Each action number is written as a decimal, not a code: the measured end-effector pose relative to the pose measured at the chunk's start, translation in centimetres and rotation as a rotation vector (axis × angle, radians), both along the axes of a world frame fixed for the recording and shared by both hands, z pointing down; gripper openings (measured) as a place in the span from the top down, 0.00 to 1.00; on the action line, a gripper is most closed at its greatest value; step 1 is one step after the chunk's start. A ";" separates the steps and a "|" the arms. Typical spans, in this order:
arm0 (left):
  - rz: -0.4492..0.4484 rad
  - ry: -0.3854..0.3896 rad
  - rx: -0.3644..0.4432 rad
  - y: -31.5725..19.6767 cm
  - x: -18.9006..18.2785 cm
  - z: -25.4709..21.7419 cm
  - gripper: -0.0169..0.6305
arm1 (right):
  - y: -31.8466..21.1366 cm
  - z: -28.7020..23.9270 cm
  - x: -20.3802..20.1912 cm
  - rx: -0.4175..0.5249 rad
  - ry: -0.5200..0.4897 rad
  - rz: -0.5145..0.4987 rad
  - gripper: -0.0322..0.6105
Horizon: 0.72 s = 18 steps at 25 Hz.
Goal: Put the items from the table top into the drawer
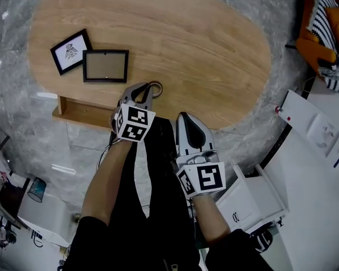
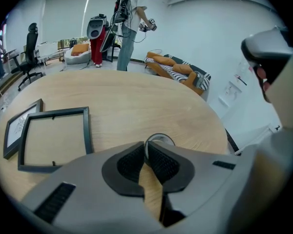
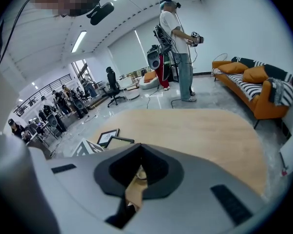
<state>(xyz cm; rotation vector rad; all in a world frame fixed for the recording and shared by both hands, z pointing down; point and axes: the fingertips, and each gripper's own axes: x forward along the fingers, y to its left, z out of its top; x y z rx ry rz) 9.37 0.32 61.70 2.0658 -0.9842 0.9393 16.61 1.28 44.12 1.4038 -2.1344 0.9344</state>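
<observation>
We see only the top arc of the ring past the left gripper, whose closed jaws cover the rest. Of the drawer only a strip juts from under the table, its inside out of sight. Through the jaw gap of the right gripper a small pale thing shows, too little for us to name, and the framed print is too small to read.

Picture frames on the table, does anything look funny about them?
A little. The frame with a drawing lies tilted beside the other frame, which sits straighter and shows only plain tan inside. Nothing looks broken or spilled.
</observation>
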 end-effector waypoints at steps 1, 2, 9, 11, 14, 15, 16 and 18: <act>-0.010 0.001 0.000 0.1 -0.3 -0.1 0.92 | 0.0 0.0 -0.3 -0.001 -0.001 -0.008 0.94; -0.021 0.004 0.001 0.1 -0.7 -0.3 0.92 | 0.0 0.0 -0.6 -0.002 -0.002 -0.016 0.94; -0.090 0.029 0.018 0.4 -3.6 -1.5 0.92 | -0.4 -0.2 -3.6 -0.002 -0.003 -0.089 0.94; -0.112 0.025 0.020 0.5 -4.8 -1.8 0.92 | -0.5 -0.2 -4.7 -0.002 -0.007 -0.110 0.94; -0.140 0.024 0.023 0.8 -6.4 -2.1 0.92 | -0.6 -0.4 -6.4 -0.003 -0.011 -0.146 0.94; -0.148 0.022 0.026 0.8 -7.0 -2.2 0.92 | -0.6 -0.4 -7.1 -0.002 -0.013 -0.160 0.94; -0.158 0.021 0.027 0.8 -7.6 -2.3 0.92 | -0.6 -0.4 -7.7 -0.003 -0.015 -0.175 0.94; -0.183 0.017 0.029 1.1 -8.9 -2.6 0.92 | -0.5 -0.4 -8.9 -0.005 -0.017 -0.205 0.94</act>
